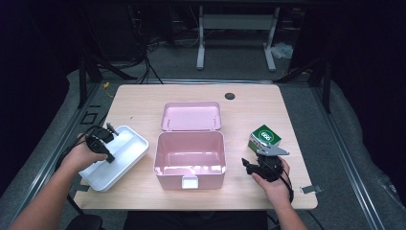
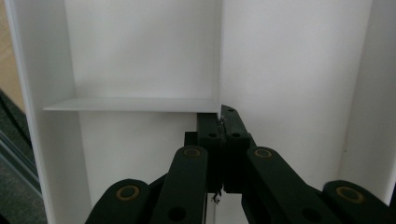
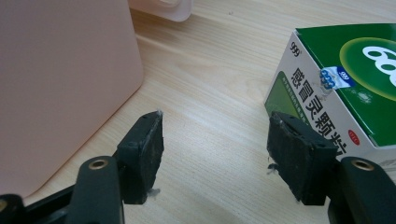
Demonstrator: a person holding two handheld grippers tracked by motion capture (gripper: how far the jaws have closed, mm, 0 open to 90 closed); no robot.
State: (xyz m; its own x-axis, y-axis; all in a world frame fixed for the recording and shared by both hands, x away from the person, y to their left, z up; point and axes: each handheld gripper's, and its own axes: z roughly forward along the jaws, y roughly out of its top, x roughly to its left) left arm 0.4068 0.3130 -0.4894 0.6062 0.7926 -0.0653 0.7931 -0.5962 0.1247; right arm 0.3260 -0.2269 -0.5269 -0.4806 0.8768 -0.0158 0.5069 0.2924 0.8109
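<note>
A light wooden table (image 1: 143, 98) stands on grey carpet (image 1: 230, 60) in a dark room, a white desk frame (image 1: 235, 28) behind.

Pink storage box (image 1: 189, 160) sits open mid-table, its lid (image 1: 191, 116) lying flat just behind, touching back edge. Wooden table (image 1: 143, 98) pale, w/ dark round hole (image 1: 230, 96) near far edge. White desk frame (image 1: 236, 36) stands on grey floor beyond.

High view overlooks table (image 1: 143, 98); tool views sit close, perhaps sharing it.
</note>
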